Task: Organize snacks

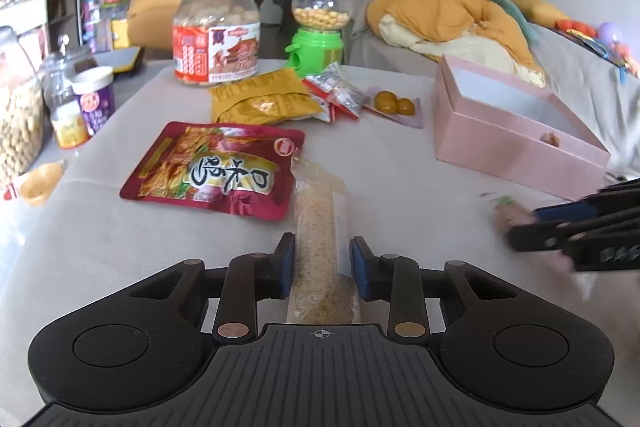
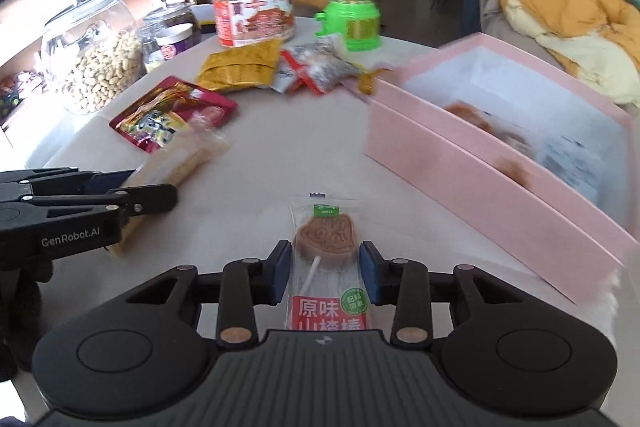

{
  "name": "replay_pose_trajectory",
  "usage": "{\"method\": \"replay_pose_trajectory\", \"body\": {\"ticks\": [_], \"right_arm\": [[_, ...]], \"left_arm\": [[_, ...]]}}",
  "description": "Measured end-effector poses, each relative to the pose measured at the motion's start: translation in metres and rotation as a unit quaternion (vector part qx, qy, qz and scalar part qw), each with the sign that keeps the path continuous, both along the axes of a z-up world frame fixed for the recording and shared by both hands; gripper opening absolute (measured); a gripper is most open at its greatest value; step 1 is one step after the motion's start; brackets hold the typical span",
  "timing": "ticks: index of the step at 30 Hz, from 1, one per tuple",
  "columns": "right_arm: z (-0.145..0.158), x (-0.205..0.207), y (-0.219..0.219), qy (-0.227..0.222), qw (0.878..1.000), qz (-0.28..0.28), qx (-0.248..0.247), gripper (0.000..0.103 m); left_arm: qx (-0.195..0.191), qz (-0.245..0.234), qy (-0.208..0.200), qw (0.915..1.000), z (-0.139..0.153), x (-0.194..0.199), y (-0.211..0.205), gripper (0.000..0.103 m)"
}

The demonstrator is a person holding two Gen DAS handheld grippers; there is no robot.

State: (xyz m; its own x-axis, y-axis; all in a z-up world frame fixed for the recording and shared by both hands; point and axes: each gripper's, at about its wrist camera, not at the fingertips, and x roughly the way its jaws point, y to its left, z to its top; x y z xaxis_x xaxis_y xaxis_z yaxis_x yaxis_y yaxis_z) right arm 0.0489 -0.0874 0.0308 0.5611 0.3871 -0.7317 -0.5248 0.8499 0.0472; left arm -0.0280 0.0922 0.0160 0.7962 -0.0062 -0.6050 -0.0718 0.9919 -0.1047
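My left gripper (image 1: 323, 247) is shut on a long clear packet of grainy snack bar (image 1: 320, 219), which points away over the white table. My right gripper (image 2: 325, 251) is shut on a clear-wrapped brown lollipop packet (image 2: 324, 239) with a red label, pads against its two edges. An open pink box (image 2: 460, 179) lies just to the right of it, with a few wrapped snacks inside. In the left wrist view the right gripper (image 1: 516, 231) is blurred at the right edge, in front of the pink box (image 1: 512, 151). The left gripper (image 2: 160, 195) shows at the left of the right wrist view.
On the table lie a red pouch (image 1: 216, 167), a yellow pouch (image 1: 260, 99), small red-and-white packets (image 1: 336, 91) and a chestnut packet (image 1: 394, 103). Behind stand a labelled jar (image 1: 216, 31), a green candy dispenser (image 1: 320, 27) and a glass peanut jar (image 2: 92, 55).
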Motion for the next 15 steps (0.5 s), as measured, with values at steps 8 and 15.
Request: {"method": "replay_pose_trajectory", "body": {"ticks": [8, 15], "right_arm": [[0.042, -0.013, -0.065, -0.028, 0.998, -0.031, 0.041, 0.036], [0.130, 0.041, -0.105, -0.118, 0.985, -0.110, 0.062, 0.036]], "left_arm": [[-0.043, -0.086, -0.103, 0.9901, 0.080, 0.029, -0.045, 0.033], [-0.082, -0.160, -0.133, 0.9748, 0.154, 0.127, -0.090, 0.034]]}}
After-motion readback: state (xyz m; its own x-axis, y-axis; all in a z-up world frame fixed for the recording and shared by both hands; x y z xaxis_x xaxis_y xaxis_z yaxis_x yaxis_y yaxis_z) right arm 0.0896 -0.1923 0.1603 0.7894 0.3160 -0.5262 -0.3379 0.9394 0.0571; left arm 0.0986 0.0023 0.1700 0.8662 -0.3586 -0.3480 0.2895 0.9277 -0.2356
